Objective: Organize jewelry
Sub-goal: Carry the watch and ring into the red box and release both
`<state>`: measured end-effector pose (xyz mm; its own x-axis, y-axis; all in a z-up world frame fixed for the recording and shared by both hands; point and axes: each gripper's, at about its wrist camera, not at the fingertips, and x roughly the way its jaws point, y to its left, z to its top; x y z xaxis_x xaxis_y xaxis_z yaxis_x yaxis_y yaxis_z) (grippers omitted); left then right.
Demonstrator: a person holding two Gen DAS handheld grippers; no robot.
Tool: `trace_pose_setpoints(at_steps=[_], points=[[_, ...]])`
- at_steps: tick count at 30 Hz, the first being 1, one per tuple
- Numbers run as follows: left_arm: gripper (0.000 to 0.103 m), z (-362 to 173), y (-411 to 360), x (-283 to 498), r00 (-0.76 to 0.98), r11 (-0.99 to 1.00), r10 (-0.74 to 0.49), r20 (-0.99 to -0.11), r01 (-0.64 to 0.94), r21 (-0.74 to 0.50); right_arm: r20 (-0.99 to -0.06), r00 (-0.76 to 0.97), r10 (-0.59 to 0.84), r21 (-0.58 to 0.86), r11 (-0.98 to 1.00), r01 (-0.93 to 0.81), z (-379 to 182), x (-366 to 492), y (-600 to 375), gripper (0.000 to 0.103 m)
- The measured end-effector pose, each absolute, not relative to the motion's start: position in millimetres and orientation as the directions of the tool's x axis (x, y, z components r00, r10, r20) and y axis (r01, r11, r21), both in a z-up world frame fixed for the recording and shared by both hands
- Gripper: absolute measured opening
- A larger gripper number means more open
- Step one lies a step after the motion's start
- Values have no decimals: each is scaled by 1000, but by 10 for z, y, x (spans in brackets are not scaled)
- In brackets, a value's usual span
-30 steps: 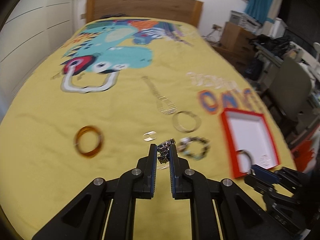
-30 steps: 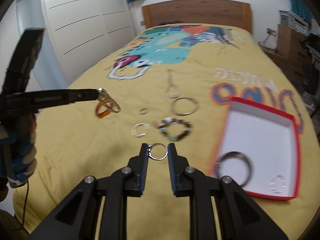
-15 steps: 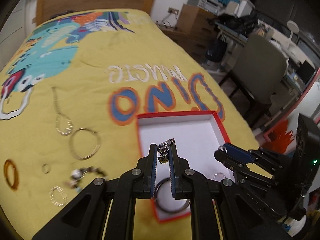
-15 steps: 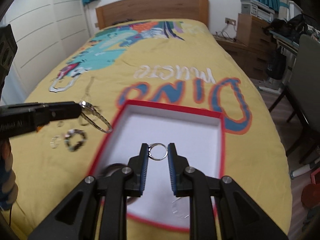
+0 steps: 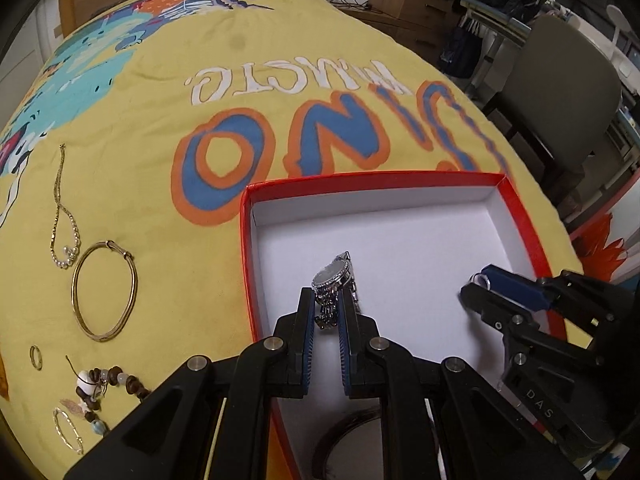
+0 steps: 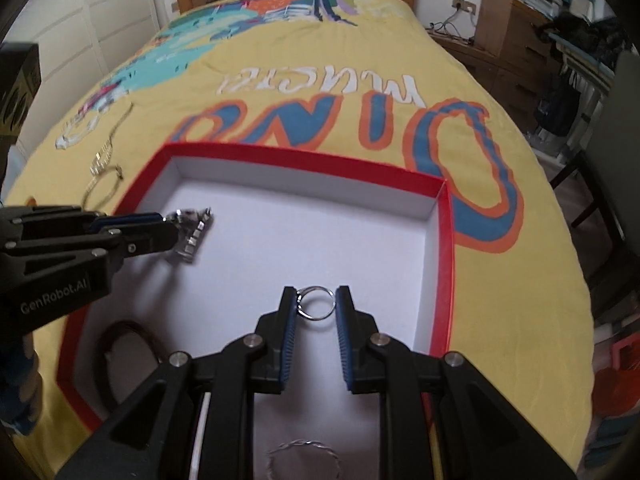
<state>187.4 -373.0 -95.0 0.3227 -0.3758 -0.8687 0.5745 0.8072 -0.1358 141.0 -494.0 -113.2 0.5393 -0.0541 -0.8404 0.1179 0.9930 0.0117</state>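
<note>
A red box [image 5: 524, 216] with a white inside lies on the yellow bedspread; it also shows in the right wrist view [image 6: 446, 248]. My left gripper [image 5: 326, 304] is shut on a silver watch [image 5: 332, 276] low over the box floor; the watch also shows in the right wrist view [image 6: 192, 228]. My right gripper [image 6: 316, 304] is shut on a small silver ring [image 6: 316, 306] above the box floor. A dark bangle [image 6: 124, 344] and a thin twisted silver ring [image 6: 304, 452] lie in the box.
Left of the box on the bedspread lie a gold bangle [image 5: 104, 288], a gold chain with pearls [image 5: 64, 216], a small ring [image 5: 36, 358], a beaded bracelet [image 5: 100, 392] and a thin silver hoop [image 5: 68, 434]. A grey chair [image 5: 560, 92] stands by the bed.
Both grippers have moved forward and down into the box with their loads. The watch now hangs just above the box floor.
</note>
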Motion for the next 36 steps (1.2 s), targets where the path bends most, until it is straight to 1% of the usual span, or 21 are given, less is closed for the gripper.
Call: trace_pose_setpoints(at_steps=[3, 4, 5, 7, 9, 10, 11, 13, 16, 20, 25, 33, 36], points=[[11, -941, -3747, 1839, 340, 802, -369, -865, 586, -112, -845, 532, -56, -1, 995, 102, -1149, 1423, -4909, 19], [13, -935, -3742, 1834, 339, 803, -373, -863, 585, -117, -845, 531, -59, -4, 995, 104, -1151, 1424, -4909, 19], [18, -926, -3728, 1826, 335, 802, -382, -861, 584, -128, -845, 532, -63, -7, 994, 106, -1147, 1419, -4909, 19], [25, -902, -3714, 1826, 343, 804, -386, -856, 581, -130, -842, 534, -67, -9, 994, 111, -1135, 1394, -4919, 19], [27, -848, -3680, 1806, 345, 802, -399, -850, 581, -140, -841, 536, -71, -12, 993, 113, -1111, 1362, -4922, 19], [31, -807, -3658, 1785, 349, 801, -405, -845, 582, -144, -838, 541, -73, -11, 993, 116, -1073, 1322, -4932, 19], [38, -769, -3639, 1768, 356, 801, -408, -841, 581, -143, -836, 544, -75, -11, 993, 119, -1043, 1308, -4935, 19], [43, -668, -3576, 1711, 371, 798, -422, -827, 584, -145, -830, 552, -80, -12, 992, 125, -979, 1249, -4940, 19], [45, -534, -3476, 1633, 373, 794, -438, -818, 587, -158, -819, 567, -89, -7, 989, 145, -851, 1129, -4947, 19], [49, -312, -3296, 1453, 414, 800, -440, -797, 584, -138, -804, 587, -93, 6, 986, 165, -688, 969, -4890, 19], [51, -77, -3026, 1176, 488, 821, -386, -783, 569, -51, -782, 618, -85, 28, 985, 171, -467, 761, -4702, 19], [59, 192, -2497, 850, 577, 854, -335, -745, 520, 18, -752, 656, -63, 78, 980, 184, -238, 434, -4339, 19], [60, 256, -2337, 766, 605, 865, -314, -732, 500, 42, -747, 663, -55, 86, 980, 178, -190, 319, -4151, 19]])
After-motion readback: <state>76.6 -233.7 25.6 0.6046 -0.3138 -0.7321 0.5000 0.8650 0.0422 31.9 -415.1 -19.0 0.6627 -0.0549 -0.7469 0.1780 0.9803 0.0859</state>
